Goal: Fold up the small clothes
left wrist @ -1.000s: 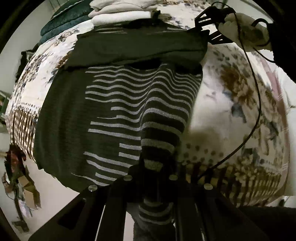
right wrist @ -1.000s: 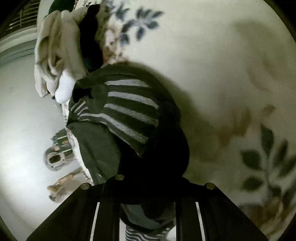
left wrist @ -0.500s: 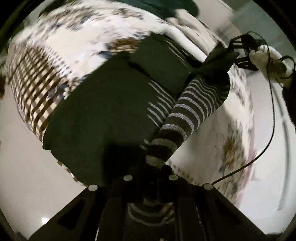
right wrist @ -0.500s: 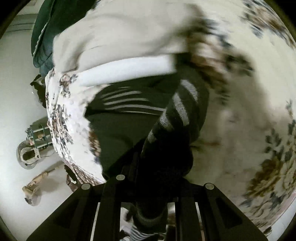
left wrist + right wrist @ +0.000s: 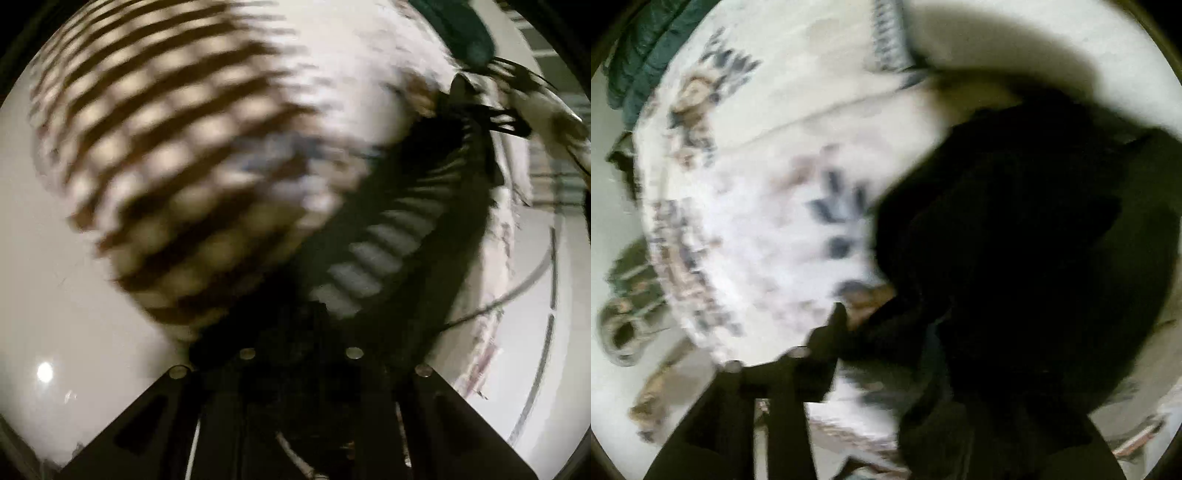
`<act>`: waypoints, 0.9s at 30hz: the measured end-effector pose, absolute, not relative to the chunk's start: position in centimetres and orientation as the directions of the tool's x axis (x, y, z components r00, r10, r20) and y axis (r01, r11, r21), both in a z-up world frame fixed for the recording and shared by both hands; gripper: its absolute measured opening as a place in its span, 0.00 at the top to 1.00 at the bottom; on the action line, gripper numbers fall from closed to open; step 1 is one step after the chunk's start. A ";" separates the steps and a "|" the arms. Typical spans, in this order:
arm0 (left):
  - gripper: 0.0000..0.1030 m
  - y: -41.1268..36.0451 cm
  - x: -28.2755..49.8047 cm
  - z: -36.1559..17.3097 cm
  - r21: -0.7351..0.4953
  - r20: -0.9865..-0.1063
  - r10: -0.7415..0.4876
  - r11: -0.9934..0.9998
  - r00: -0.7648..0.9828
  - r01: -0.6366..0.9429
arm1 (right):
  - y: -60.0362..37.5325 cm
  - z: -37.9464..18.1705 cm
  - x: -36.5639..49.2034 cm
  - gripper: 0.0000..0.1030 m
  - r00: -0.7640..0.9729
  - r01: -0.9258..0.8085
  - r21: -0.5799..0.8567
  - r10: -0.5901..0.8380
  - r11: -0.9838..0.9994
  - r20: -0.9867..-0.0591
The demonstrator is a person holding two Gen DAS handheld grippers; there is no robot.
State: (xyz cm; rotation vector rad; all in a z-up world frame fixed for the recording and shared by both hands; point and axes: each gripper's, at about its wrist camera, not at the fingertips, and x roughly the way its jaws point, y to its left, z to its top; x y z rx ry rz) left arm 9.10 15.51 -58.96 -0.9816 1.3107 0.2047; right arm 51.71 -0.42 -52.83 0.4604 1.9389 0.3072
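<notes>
Striped sweater (image 5: 399, 236) now lifted off floral bedspread (image 5: 768, 206), both grippers clamped.

Your left black two-finger claw (image 5: 301, 369) fills the lower edge of the left wrist view as a matte black frame that widens toward the bottom. Four small round silver screw heads (image 5: 354, 353) sit in a shallow arc across its top, and a dark slot-shaped cutout (image 5: 142, 424) opens in each angled side plate. Thin pale lines run lengthwise along its inner rails. Your right black claw (image 5: 491, 118), seen far off in the same view, is a thin black openwork frame with a pale whitish wrapped handle (image 5: 546, 122) behind it and a thin dark cable (image 5: 517, 288) trailing from it. In the right wrist view your claw is blurred: black plates and two dull round screws (image 5: 733, 365).
</notes>
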 end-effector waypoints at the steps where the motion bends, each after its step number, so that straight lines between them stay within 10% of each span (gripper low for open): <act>1: 0.88 16.0 8.4 -59.1 -0.474 -0.878 -0.380 0.597 0.292 -0.648 | -0.1 -52.6 51.4 0.48 -0.362 0.190 0.460 0.498 0.867 -0.788; 5: 0.85 17.6 6.7 -58.6 -0.442 -0.894 -0.354 0.598 0.274 -0.669 | -0.5 -48.9 48.4 0.42 -0.349 0.077 0.535 0.525 0.841 -0.776; 11: 0.52 14.5 8.1 -56.9 -0.494 -0.870 -0.374 0.648 0.323 -0.580 | -1.8 -50.5 37.3 0.41 -0.486 -0.194 0.391 0.257 0.900 -0.835; 20: 0.52 11.6 9.9 -56.9 -0.370 -0.928 -0.262 0.732 0.265 -0.572 | -1.2 -52.4 30.9 0.41 -0.517 0.077 0.740 0.661 0.668 -0.544; 25: 0.53 10.4 12.2 -57.6 -0.189 -0.979 -0.119 0.838 0.166 -0.511 | -16.9 -49.8 31.6 0.41 -0.316 0.113 0.601 0.602 0.791 -0.733; 27: 0.82 10.8 12.3 -57.8 -0.192 -0.976 -0.103 0.829 0.194 -0.525 | -23.2 -50.6 30.2 0.40 -0.286 0.174 0.500 0.530 0.848 -0.799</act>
